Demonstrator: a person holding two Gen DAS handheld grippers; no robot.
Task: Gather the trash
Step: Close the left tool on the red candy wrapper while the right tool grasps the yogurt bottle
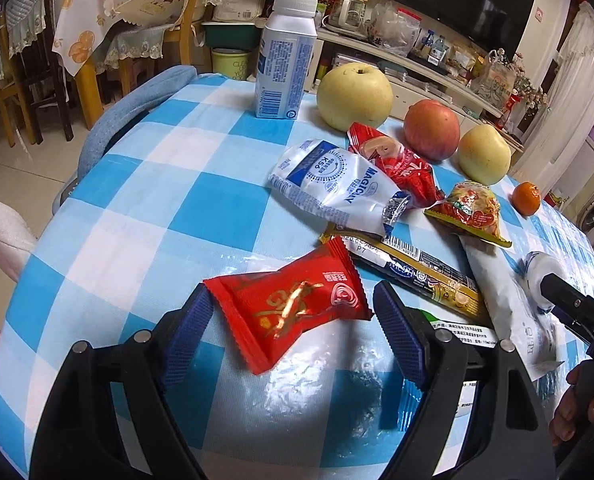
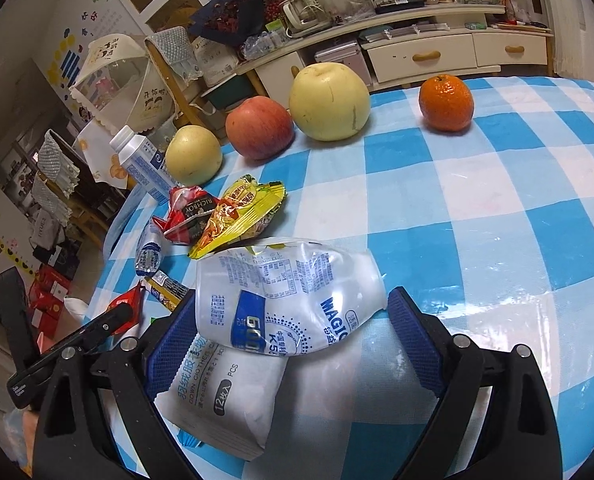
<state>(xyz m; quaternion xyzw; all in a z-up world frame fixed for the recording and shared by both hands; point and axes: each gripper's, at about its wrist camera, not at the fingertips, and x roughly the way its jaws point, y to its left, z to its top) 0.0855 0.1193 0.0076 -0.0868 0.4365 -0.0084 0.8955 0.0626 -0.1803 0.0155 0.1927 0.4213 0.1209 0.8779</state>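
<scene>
A red foil snack wrapper (image 1: 293,308) lies flat on the blue-and-white checked tablecloth (image 1: 145,208). My left gripper (image 1: 293,294) straddles it, jaws open, one blue pad close to each end. A crumpled clear-and-white plastic pouch (image 2: 289,300) rests on a white wipes pack (image 2: 225,392). My right gripper (image 2: 293,298) stands open around that pouch, its pads beside the two ends. More litter sits behind: another white-blue pouch (image 1: 329,184), a red wrapper (image 1: 397,164), a yellow-red wrapper (image 1: 473,208) and a long gold-black sachet (image 1: 417,272).
Along the far edge stand a white milk bottle (image 1: 285,60), two yellow pears (image 1: 355,96) (image 1: 483,154), a red apple (image 1: 431,128) and a mandarin (image 2: 447,102). The table drops off at the left onto a blue chair back (image 1: 137,104). Cluttered shelves lie beyond.
</scene>
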